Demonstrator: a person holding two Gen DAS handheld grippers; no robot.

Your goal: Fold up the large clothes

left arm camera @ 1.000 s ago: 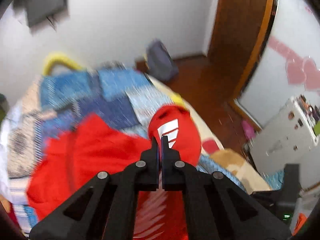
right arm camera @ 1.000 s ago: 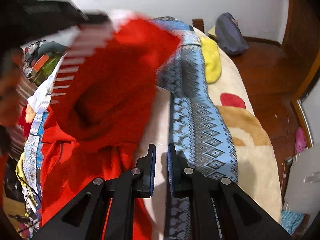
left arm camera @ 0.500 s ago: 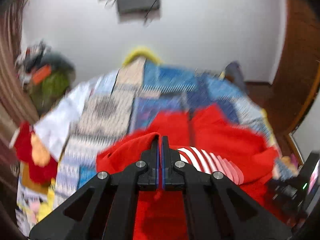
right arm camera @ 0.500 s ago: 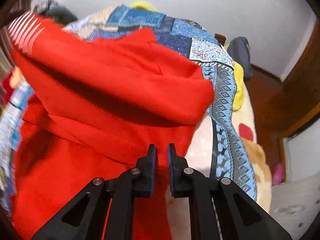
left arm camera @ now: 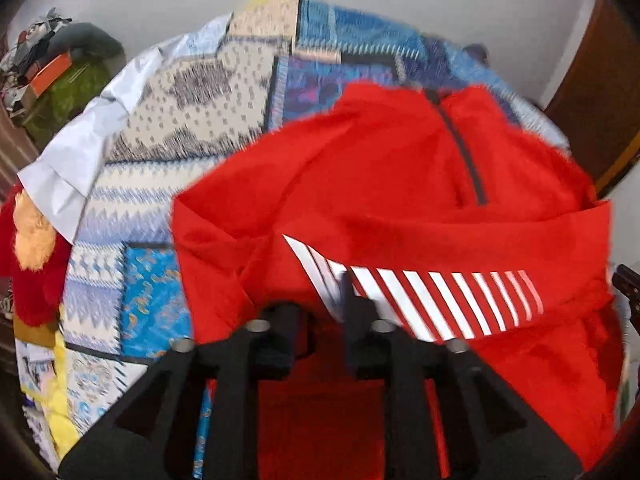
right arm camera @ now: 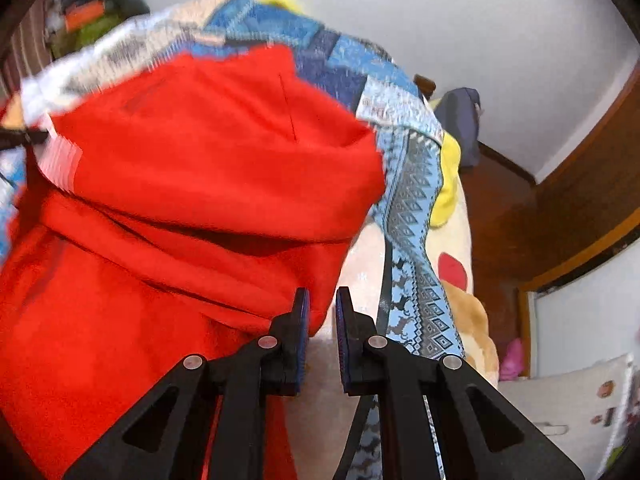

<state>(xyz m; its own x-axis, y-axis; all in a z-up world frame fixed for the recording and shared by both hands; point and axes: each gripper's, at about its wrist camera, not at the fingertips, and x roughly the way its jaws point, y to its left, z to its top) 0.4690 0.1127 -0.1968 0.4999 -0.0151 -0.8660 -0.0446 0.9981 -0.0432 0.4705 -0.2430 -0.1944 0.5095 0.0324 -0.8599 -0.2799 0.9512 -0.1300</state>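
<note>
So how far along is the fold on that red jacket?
One fold looks done: the striped sleeve lies across the red jacket on the patchwork bedspread. In hand: the left hand-held gripper has just been opening, apparently letting the sleeve go; the right hand-held gripper is shut and empty. Left: the jacket is still bulky, so more folds remain.

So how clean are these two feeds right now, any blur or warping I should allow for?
Left wrist view: motion-blurred, the red jacket and its white stripes smeared, the left tongs soft. Right wrist view: the right tongs sharp, the quilt streaked towards the upper left. Both views bend heavily at the rim; no glare.
</note>
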